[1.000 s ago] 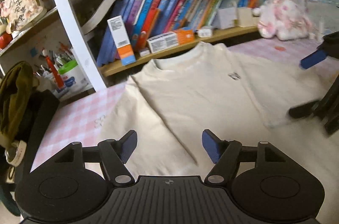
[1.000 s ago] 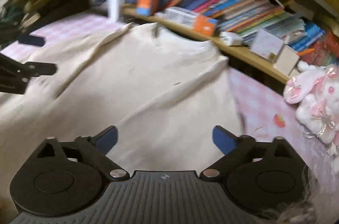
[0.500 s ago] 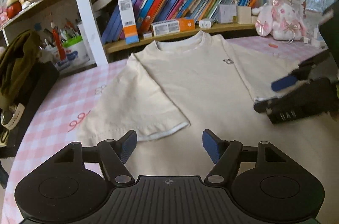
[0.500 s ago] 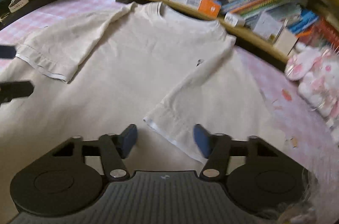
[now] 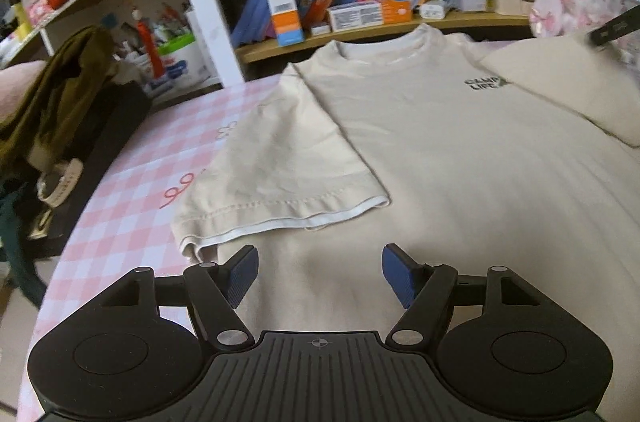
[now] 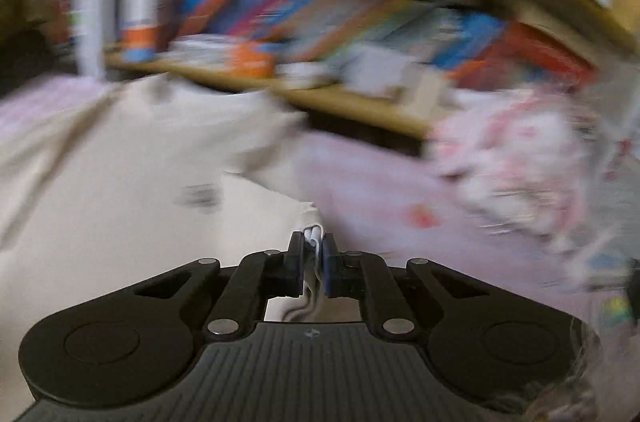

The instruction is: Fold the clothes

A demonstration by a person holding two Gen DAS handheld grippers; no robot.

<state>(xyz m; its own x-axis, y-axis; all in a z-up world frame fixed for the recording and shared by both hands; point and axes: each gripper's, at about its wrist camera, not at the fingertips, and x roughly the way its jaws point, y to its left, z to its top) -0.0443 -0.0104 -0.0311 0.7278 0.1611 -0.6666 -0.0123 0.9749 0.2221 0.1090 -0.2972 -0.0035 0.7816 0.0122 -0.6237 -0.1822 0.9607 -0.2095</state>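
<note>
right wrist: right gripper jaws clamp one t-shirt sleeve hem; left gripper jaws apart

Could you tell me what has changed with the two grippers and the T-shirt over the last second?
The right gripper, open a second ago, has shut on the hem of the cream T-shirt's right sleeve and is moving fast; its view is blurred. The left gripper stays open above the shirt, holding nothing, and the left sleeve still lies flat.
</note>
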